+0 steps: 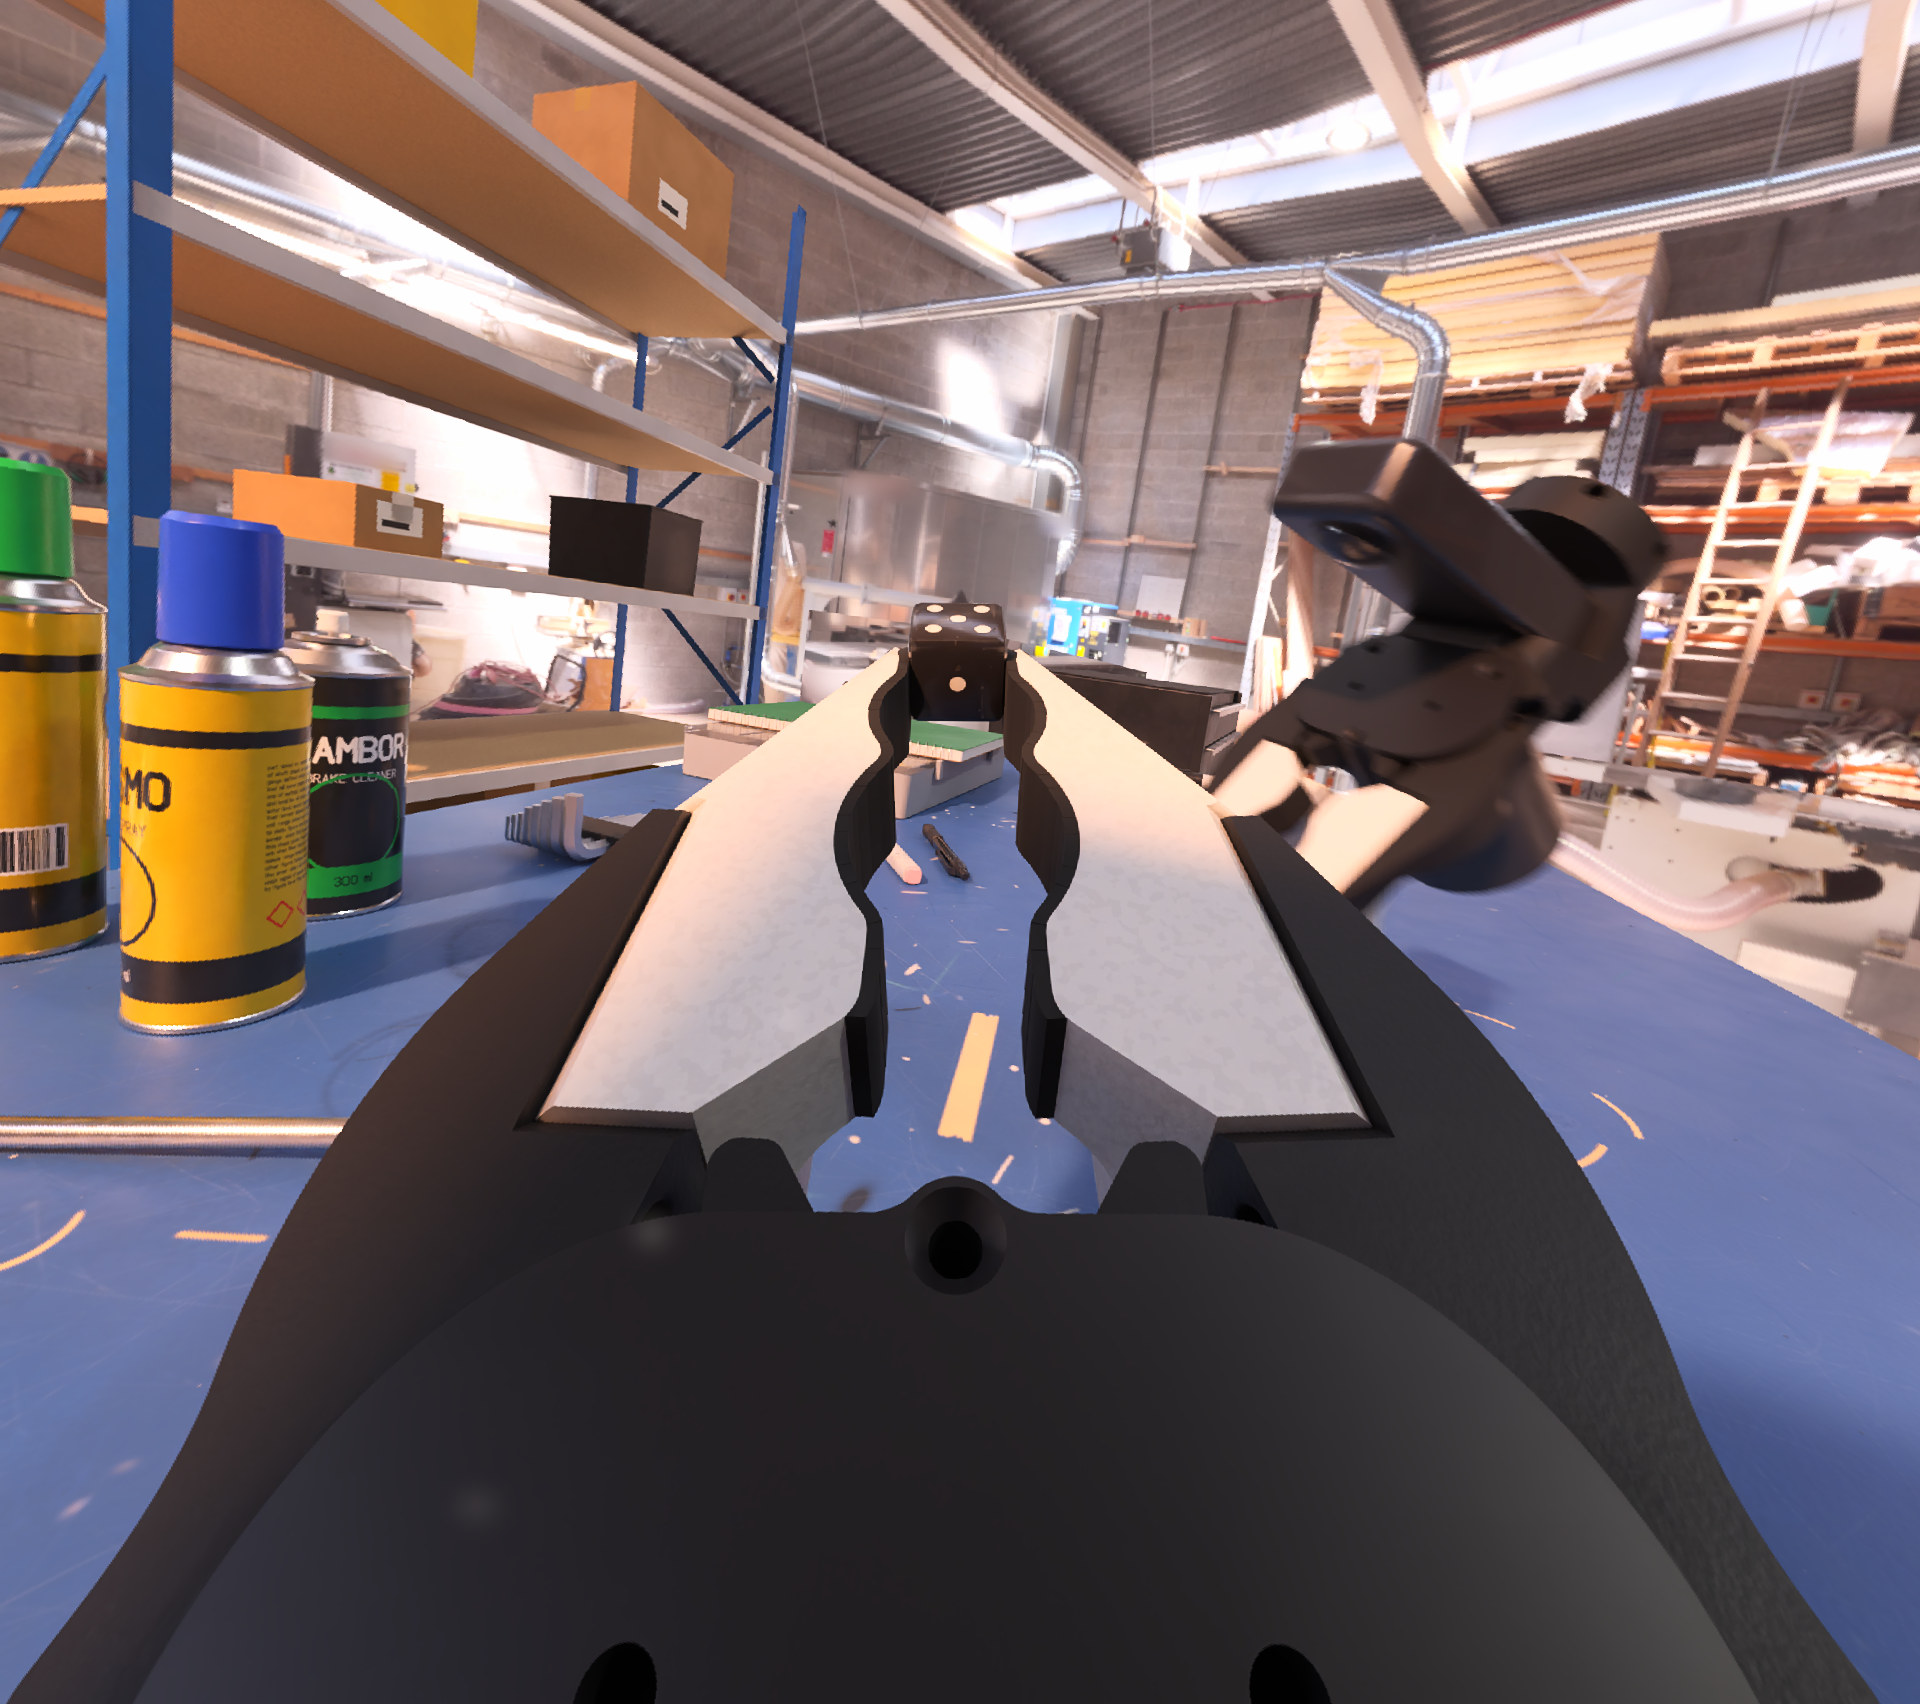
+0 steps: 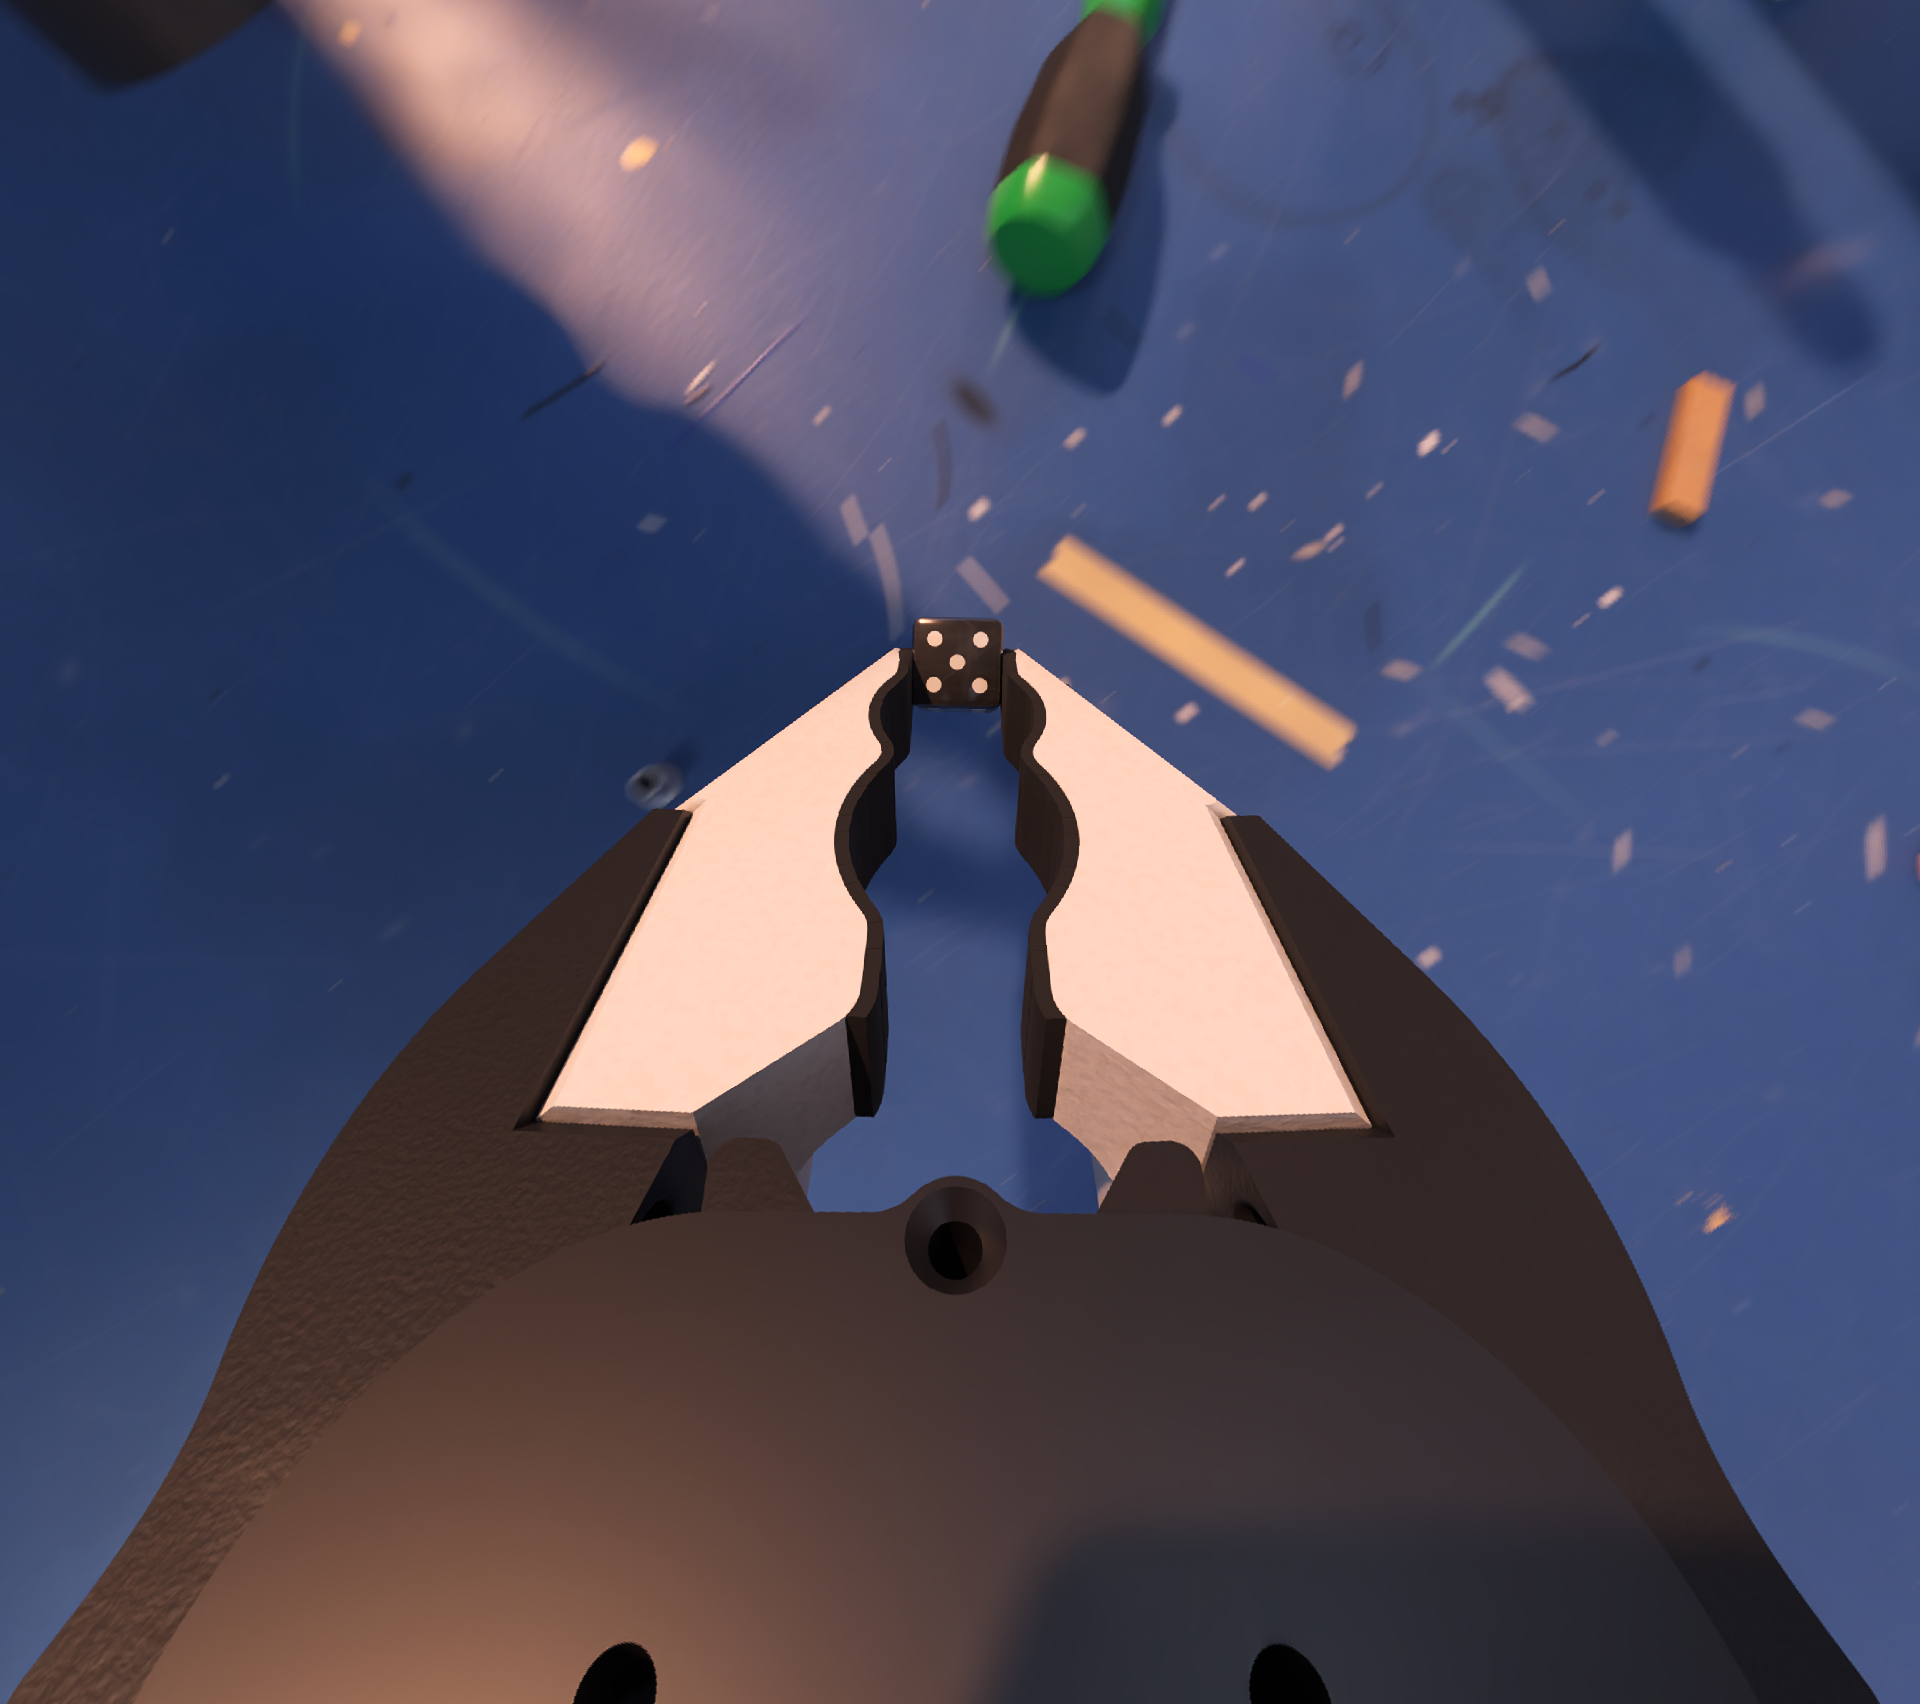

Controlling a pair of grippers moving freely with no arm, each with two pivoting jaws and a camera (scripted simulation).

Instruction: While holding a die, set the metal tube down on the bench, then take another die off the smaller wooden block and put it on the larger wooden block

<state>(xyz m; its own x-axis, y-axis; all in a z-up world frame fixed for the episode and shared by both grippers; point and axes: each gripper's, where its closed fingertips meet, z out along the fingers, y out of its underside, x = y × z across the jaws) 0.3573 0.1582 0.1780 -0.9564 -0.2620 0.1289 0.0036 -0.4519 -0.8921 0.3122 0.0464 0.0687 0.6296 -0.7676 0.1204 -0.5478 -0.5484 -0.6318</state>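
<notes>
My left gripper is shut on a black die with white pips, held level above the blue bench. My right gripper is shut on a second black die and points down at the bench. In the left wrist view it shows blurred at the right. A thin metal tube lies flat on the bench at the left. A wide flat wooden block lies behind the spray cans. No smaller block is plainly in view.
Three spray cans stand at the left, below blue shelving. Hex keys, a grey box with a green top and a pen lie ahead. A green-handled screwdriver, a wooden strip and chips lie below my right gripper.
</notes>
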